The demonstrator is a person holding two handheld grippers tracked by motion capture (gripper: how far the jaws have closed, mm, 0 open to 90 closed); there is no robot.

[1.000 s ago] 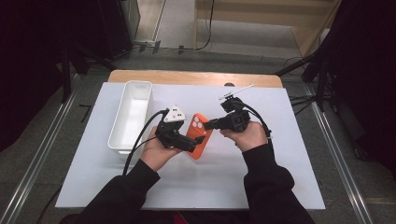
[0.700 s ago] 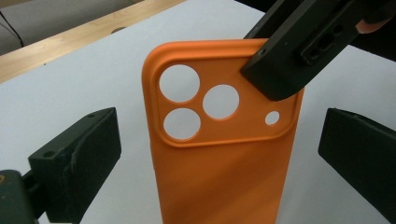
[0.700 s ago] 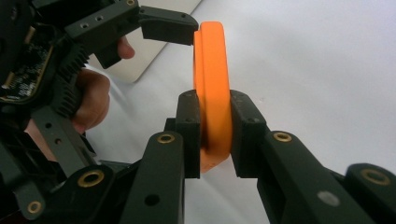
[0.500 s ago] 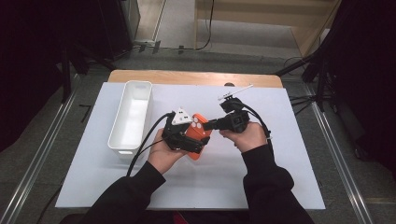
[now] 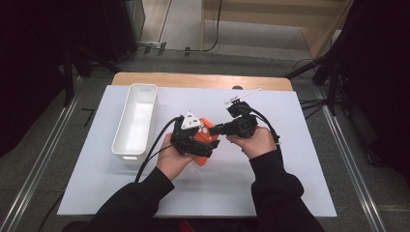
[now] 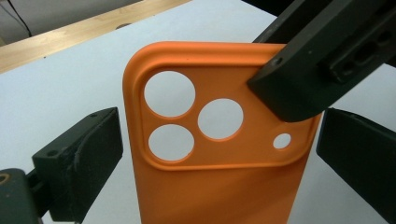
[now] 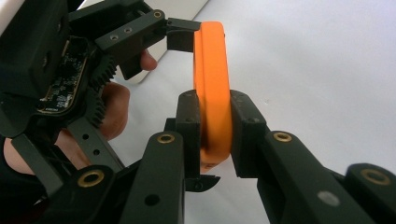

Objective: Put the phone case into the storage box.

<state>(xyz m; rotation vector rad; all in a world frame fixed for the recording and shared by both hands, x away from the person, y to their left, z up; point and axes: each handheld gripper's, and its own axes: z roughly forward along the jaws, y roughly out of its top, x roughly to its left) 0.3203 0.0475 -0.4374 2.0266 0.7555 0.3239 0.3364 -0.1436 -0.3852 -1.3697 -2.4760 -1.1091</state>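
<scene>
An orange soft-plastic phone case (image 6: 219, 154) with three round camera holes and one small hole is held above the white sheet (image 5: 290, 188) that covers the wooden table (image 5: 193, 79), near its middle, between the two hands. The right gripper (image 7: 212, 135) pinches the case's edge, its two black jaws pressed tight on either face of the rim near the camera corner. The left gripper (image 5: 196, 140) straddles the case: in the left gripper view its jaws stand wide on both sides of the case with gaps showing, though one jaw tip appears to meet the case's far edge in the right gripper view. A long white rectangular plastic bin (image 5: 138, 121) sits just beside the left hand (image 5: 169, 162).
</scene>
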